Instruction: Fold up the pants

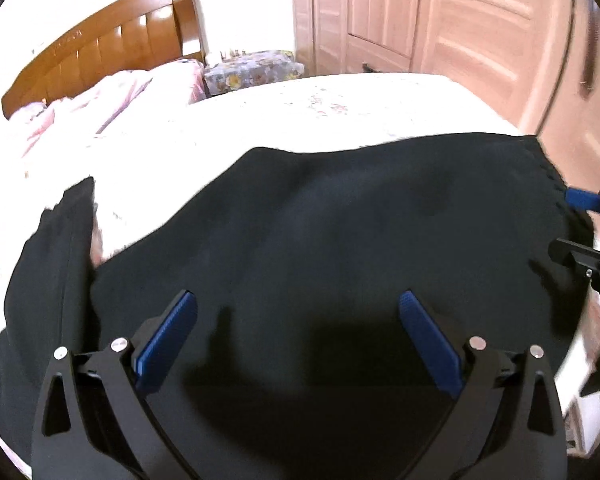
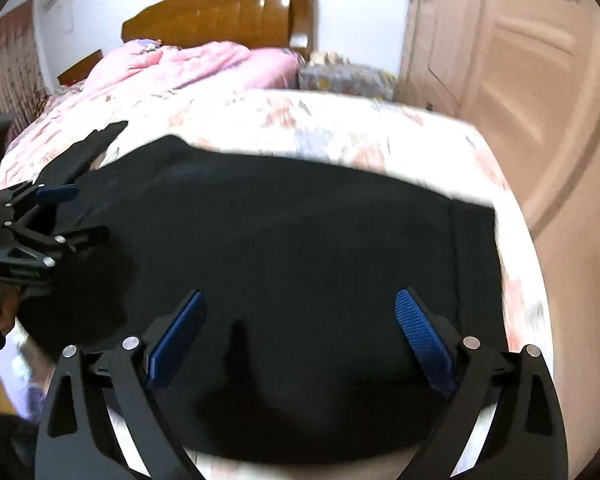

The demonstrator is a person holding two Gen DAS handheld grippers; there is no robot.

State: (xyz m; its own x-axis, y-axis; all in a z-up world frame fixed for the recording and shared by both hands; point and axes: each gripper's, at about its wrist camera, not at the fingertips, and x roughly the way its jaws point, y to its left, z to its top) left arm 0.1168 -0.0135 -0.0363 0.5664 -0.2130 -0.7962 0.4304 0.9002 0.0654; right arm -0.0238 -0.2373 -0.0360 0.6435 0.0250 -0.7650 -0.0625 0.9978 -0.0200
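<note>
The black fabric pants point(image 1: 320, 232) lie spread flat across the foot of the bed, on a pale floral bedspread point(image 2: 340, 132), with their waistband end close to the bed's right edge and a narrow leg strip point(image 1: 60, 240) trailing off to the left. Both tools hover just above the cloth. The left gripper point(image 1: 298, 304) has its blue-padded fingers spread wide, grasping nothing; the right gripper point(image 2: 300, 300) is likewise released. Bare bedspread stretches beyond the pants toward a rumpled pink quilt point(image 2: 188, 68) and a brown wooden headboard point(image 2: 228, 16). Pale wooden wardrobe doors point(image 1: 440, 12) stand along the right.
</note>
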